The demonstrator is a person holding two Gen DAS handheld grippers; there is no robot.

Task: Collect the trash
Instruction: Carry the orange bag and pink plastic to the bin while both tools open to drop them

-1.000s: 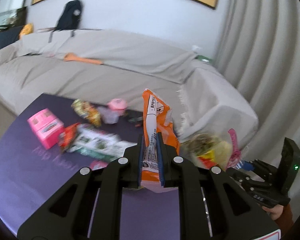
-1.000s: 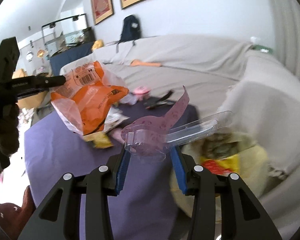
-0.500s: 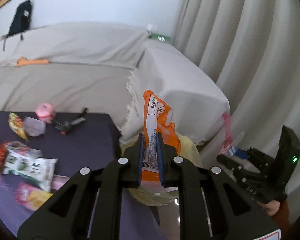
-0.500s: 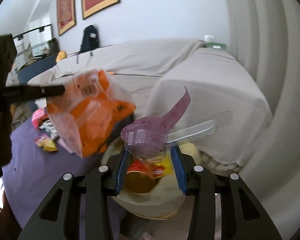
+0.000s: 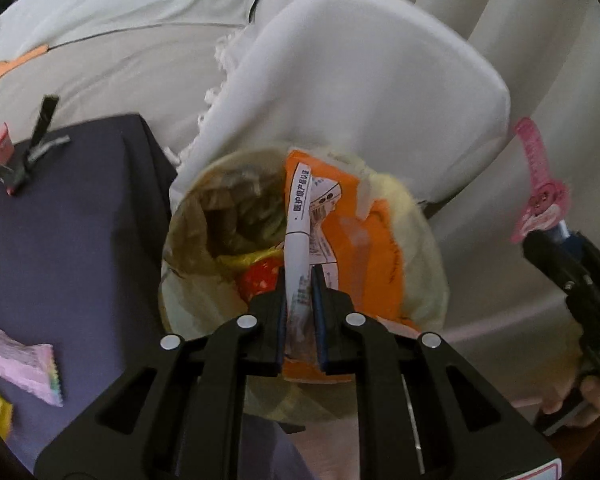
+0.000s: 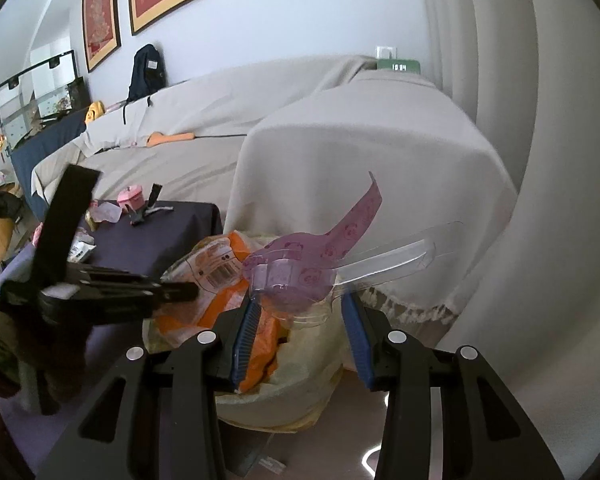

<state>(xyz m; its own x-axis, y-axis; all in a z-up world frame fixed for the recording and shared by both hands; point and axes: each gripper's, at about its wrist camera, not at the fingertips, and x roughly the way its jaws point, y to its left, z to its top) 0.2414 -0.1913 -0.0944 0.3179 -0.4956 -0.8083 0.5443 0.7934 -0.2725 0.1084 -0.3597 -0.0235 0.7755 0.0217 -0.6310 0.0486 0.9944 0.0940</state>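
Note:
My left gripper (image 5: 299, 280) is shut on an orange and white snack bag (image 5: 360, 232), held right over the mouth of a round bin lined with a yellowish bag (image 5: 424, 240). Wrappers lie inside the bin. From the right wrist view the same orange bag (image 6: 220, 272) hangs at the bin's rim (image 6: 300, 396), with the left gripper (image 6: 180, 292) at its left. My right gripper (image 6: 300, 312) is shut on a clear plastic blister pack with a pink printed strip (image 6: 300, 268), just above the bin. That pink strip (image 5: 540, 192) shows at the right of the left wrist view.
A dark purple table (image 5: 72, 240) stands left of the bin with pink and yellow wrappers (image 5: 20, 364), a black clip (image 5: 32, 152) and a pink cup (image 6: 130, 196). A sofa under a beige cover (image 6: 360, 152) runs behind. Curtains (image 6: 540, 120) hang at the right.
Both grippers have swung from over the table to the bin beside it and tilted down. The orange bag now hangs at the bin's mouth and the blister pack above its rim.

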